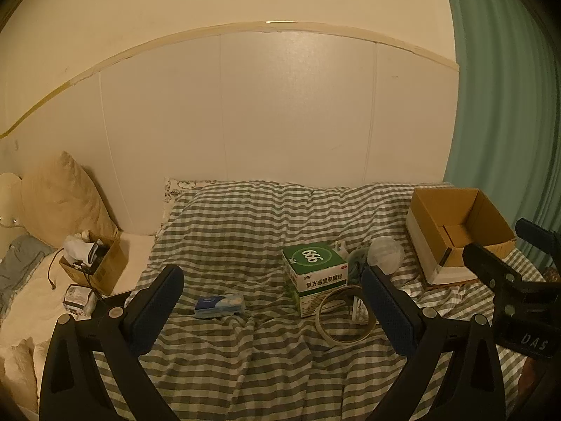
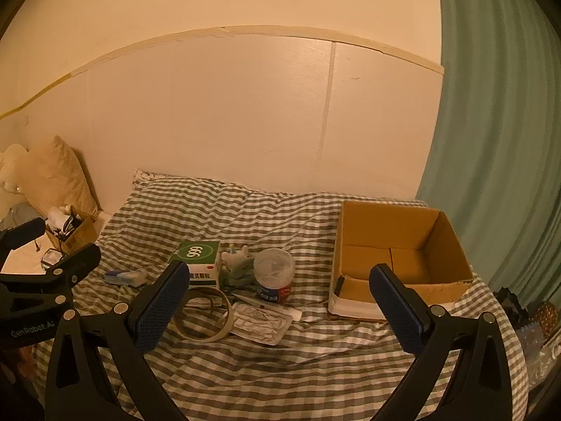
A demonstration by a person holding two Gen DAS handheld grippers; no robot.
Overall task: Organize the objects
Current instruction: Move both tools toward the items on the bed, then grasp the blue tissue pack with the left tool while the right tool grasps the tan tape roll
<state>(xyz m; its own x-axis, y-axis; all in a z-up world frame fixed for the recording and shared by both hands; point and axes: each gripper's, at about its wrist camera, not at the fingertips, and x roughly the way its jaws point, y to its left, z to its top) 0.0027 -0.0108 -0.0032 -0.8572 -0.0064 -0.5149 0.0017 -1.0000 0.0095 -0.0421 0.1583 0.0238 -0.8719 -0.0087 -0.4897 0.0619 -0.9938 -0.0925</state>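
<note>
On the striped bed lie a green and white medicine box [image 1: 315, 273] [image 2: 198, 261], a small blue and white pack [image 1: 220, 304] [image 2: 126, 277], a ring of tape [image 1: 345, 317] [image 2: 207, 315], a clear-lidded jar [image 1: 385, 254] [image 2: 275, 275], a small toy [image 2: 236, 258] and a clear plastic packet [image 2: 263, 321]. An open cardboard box [image 1: 459, 231] [image 2: 399, 259] stands empty at the right. My left gripper [image 1: 273, 310] is open and empty above the sheet. My right gripper [image 2: 280, 310] is open and empty, near the packet.
A second cardboard box [image 1: 93, 261] full of items stands at the left by a pillow [image 1: 63, 200]. A small box [image 1: 79, 298] lies beside it. A green curtain [image 2: 498, 122] hangs at the right. The white wall panel [image 1: 280, 112] runs behind the bed.
</note>
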